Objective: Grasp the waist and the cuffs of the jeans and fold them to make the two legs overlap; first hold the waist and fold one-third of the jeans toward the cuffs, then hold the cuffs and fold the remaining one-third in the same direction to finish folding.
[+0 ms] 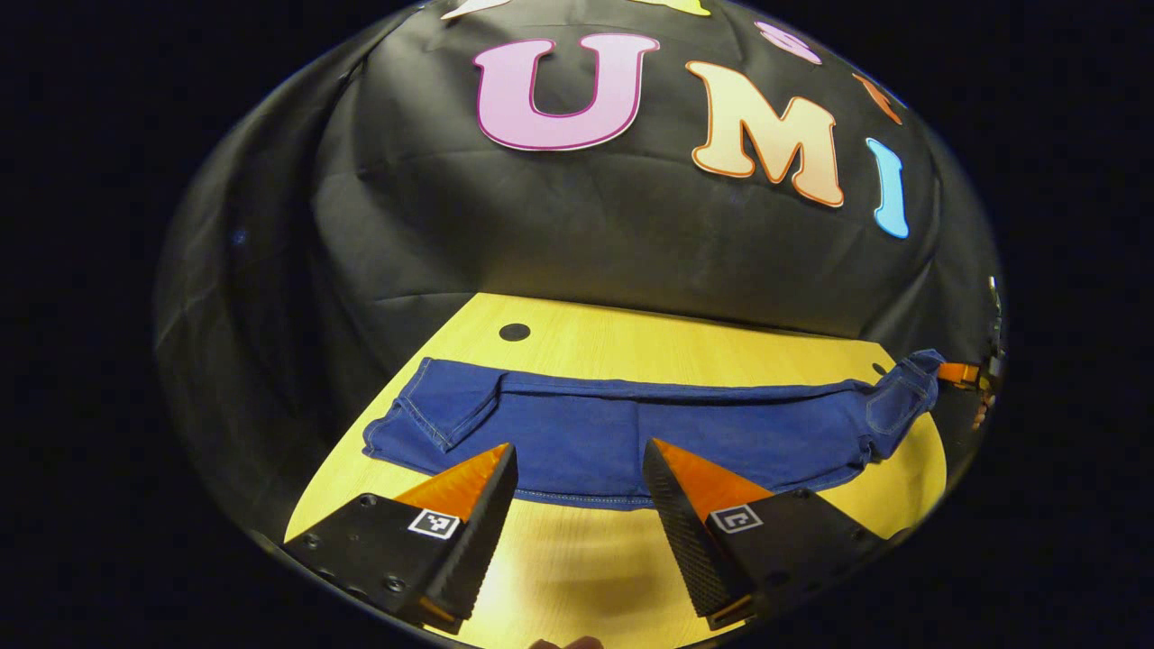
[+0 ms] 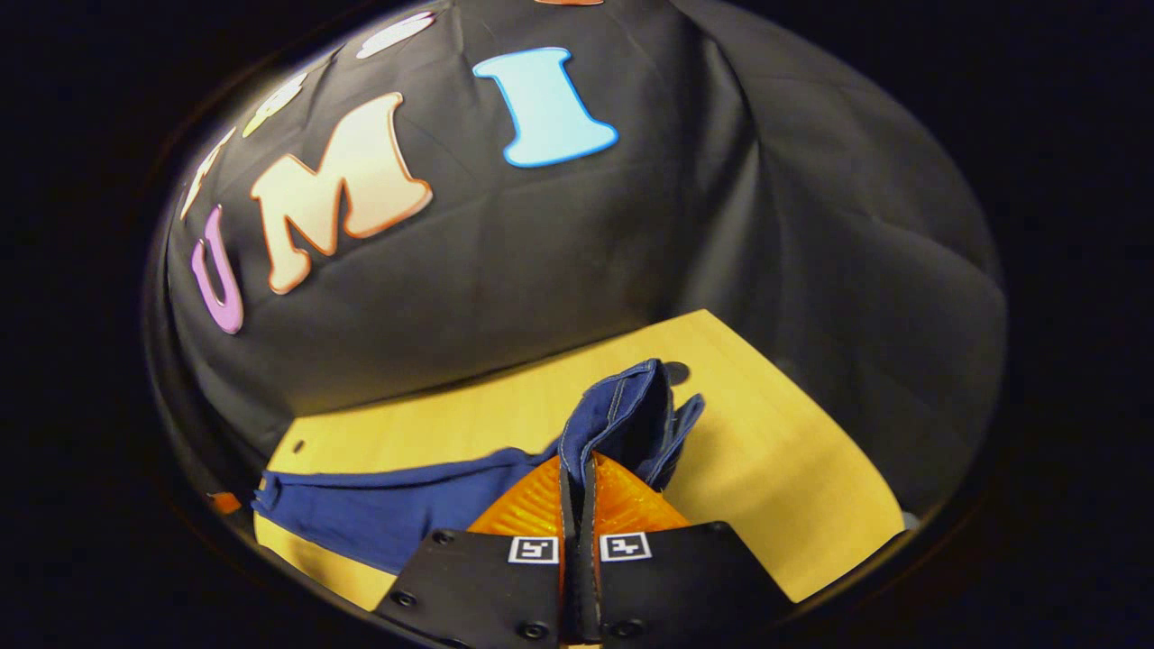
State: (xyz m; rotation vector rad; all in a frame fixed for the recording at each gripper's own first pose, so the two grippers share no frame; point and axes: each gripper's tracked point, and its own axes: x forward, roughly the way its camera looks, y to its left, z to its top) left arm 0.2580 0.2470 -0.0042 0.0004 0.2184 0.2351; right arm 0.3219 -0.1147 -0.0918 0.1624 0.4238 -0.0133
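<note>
Blue denim jeans [image 1: 622, 433] lie as a long band across the wooden table [image 1: 631, 338] in the left gripper view, legs already overlapped. The left gripper [image 1: 577, 473] hovers just short of the jeans' near hem, jaws spread wide and holding nothing. At the jeans' far right end the other gripper lifts a corner.

In the right gripper view, the right gripper [image 2: 577, 491] is clamped on that end of the jeans — cloth bunched upright between closed fingers. Denim looks soft, fairly heavy, and droops; gripping stitched seams or corners should hold best.
</note>
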